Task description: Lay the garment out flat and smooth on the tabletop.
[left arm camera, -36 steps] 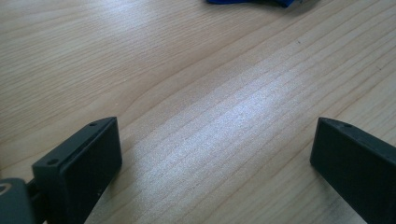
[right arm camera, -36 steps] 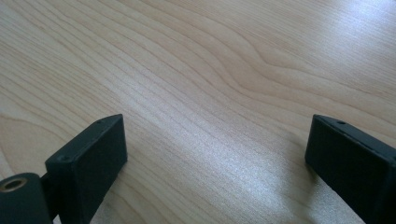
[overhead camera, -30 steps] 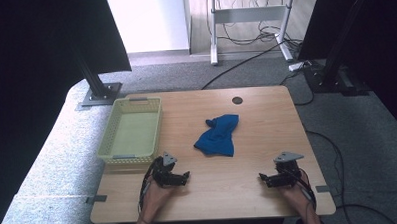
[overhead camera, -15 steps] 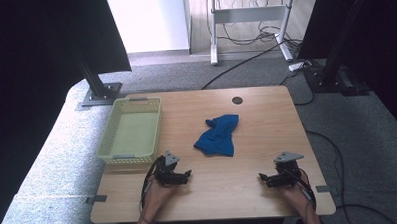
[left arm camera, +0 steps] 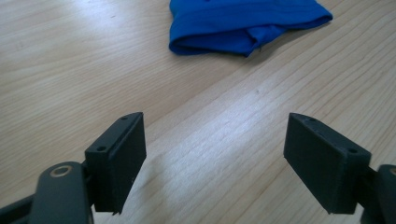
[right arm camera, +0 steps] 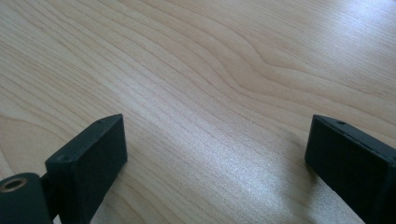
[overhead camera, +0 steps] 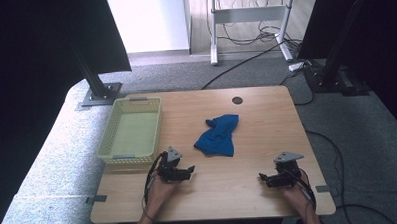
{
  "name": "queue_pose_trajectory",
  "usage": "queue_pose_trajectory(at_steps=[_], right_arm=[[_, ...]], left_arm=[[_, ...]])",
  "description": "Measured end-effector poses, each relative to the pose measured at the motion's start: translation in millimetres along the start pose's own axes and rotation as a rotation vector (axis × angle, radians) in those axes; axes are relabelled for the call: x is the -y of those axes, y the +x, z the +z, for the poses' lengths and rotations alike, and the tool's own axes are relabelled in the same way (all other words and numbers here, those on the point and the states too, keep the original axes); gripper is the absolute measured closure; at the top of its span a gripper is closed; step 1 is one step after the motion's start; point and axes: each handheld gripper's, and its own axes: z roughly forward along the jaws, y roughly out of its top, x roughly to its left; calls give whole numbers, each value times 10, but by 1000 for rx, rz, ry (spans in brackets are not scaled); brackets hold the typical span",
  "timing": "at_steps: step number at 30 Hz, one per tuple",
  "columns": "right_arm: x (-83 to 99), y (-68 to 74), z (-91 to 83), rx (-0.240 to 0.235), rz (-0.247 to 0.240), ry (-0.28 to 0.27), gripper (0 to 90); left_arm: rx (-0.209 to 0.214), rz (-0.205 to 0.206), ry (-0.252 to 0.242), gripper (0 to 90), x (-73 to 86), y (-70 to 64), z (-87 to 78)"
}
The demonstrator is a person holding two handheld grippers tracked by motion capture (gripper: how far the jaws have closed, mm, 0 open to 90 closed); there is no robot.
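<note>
Resting low near the front edge of the table (overhead camera: 246,98), the left gripper (overhead camera: 188,171) and the right gripper (overhead camera: 263,179) both stand with jaws wide and empty. The blue cloth (overhead camera: 218,136) lies crumpled mid-table, just beside the yellow basket (overhead camera: 111,154), apart from both grippers. This looks like the start, before any reach; next the left gripper likely needs to move forward to the cloth's near fold. The left gripper view brings that folded edge close, while the right gripper view faces bare wood

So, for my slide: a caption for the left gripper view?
Open left gripper facing a crumpled blue cloth on the wooden table.
</note>
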Motion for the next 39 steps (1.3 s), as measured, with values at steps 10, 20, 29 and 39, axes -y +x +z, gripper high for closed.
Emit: queue_pose_trajectory(at_steps=[10, 20, 29, 39], right_arm=[[0, 0, 0, 0, 0, 0, 53], [0, 0, 0, 0, 0, 0, 53], [0, 0, 0, 0, 1, 0, 53], [0, 0, 0, 0, 1, 0, 53]], left_arm=[[43, 9, -11, 297, -164, -36, 72], [67, 22, -27, 356, -358, -82, 152], [80, 57, -24, 400, -488, -167, 276], [105, 84, -30, 433, -681, -275, 415]])
